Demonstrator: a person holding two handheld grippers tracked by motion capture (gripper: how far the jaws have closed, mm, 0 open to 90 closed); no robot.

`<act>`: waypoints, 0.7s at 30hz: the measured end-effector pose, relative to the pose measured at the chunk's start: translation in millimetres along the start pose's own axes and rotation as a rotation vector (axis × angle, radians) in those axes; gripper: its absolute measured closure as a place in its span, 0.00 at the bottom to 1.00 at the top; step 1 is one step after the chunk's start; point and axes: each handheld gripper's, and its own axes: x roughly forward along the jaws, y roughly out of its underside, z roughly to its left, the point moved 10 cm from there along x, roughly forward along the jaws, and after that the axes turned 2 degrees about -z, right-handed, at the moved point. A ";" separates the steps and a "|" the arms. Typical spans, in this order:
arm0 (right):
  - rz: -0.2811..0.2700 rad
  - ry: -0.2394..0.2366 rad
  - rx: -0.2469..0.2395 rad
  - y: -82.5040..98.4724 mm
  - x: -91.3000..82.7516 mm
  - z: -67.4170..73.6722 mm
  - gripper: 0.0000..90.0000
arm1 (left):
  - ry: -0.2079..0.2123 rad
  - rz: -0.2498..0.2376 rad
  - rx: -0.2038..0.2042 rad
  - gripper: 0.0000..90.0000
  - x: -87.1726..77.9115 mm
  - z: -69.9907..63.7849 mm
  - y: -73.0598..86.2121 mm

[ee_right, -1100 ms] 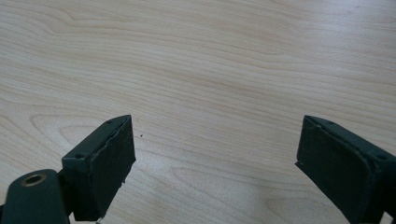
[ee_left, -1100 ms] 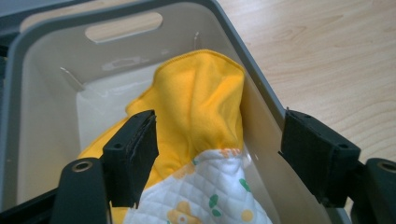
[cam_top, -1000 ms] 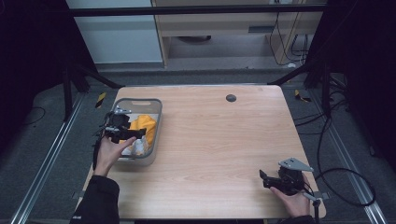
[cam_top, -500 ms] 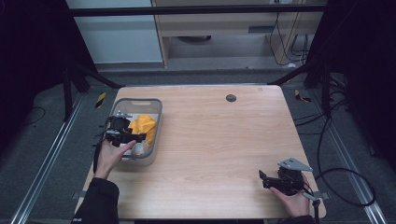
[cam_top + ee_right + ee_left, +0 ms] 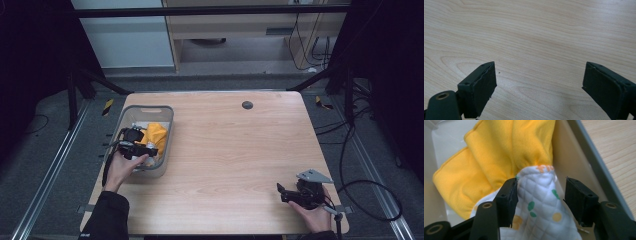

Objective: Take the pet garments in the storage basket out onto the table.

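Note:
A grey plastic bin [image 5: 150, 108] stands at the table's left edge and holds a yellow cloth [image 5: 156, 134] and a white quilted cloth with coloured dots [image 5: 539, 202]. My left gripper [image 5: 144, 149] reaches into the bin. Its jaws [image 5: 541, 187] straddle a bunched fold of the white cloth and have just been closing. One pad touches the fold, and a gap remains at the other. The yellow cloth [image 5: 496, 152] lies just behind. My right gripper [image 5: 281, 192] hovers over bare wood near the front right corner, open [image 5: 539, 80] with nothing between its fingers.
A small dark round disc [image 5: 247, 105] sits on the wooden table [image 5: 235, 145] near its far edge. The bin's grey wall [image 5: 569, 157] rises close beside the left gripper. Cables [image 5: 370, 190] loop on the floor to the right.
The left gripper has shifted slightly toward the near end of the bin, down onto the cloths. The right hand has kept still.

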 end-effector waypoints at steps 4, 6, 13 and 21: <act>0.004 0.001 -0.003 0.5 0.3 -0.1 0.13 | 0.002 0.022 -0.015 0.54 1.9 1.0 1.9; 0.006 -0.001 -0.003 0.6 0.4 0.6 0.13 | 0.016 0.032 -0.019 0.57 2.2 0.5 3.0; 0.014 -0.006 0.000 1.4 0.6 2.0 0.13 | 0.022 0.051 -0.020 0.74 2.9 1.4 5.9; 0.013 -0.003 -0.009 1.5 1.2 1.4 0.13 | 0.016 0.038 -0.030 0.88 -0.3 4.1 5.1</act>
